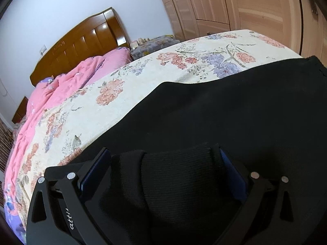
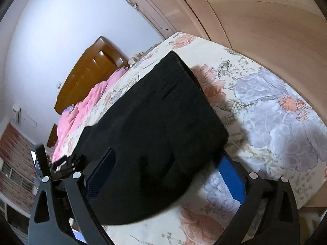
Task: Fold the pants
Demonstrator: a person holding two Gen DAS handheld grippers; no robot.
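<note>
Right up close, the left gripper (image 1: 165,173) has its two blue pads (image 1: 96,169) spread wide, and a thick roll of the black pants (image 1: 224,112) sits between them. The roll fills the gap and seems to touch both pads, but the cloth is so dark that I cannot tell if the pads are really squeezing it.

Next, the right gripper (image 2: 167,173) has its two pads (image 2: 233,179) wide apart too. A near corner of the pants lies between them. The left pad rests at the edge of the cloth, while the right pad is over the bare bed cover and does not touch the pants.

One pair of pants is in view. It lies flat on the bed cover (image 1: 143,77), folded into a wide dark slab with straight edges.

One bed cover with big pink and purple flowers is under it.

Farther back lies one pink blanket (image 1: 67,85), bunched up in a heap.

Behind that stands one brown wooden headboard (image 1: 81,42) against a white wall (image 1: 61,6).

Off to the side is a wall of light wooden wardrobe doors (image 1: 245,4). They are shut, so what is inside is hidden.
</note>
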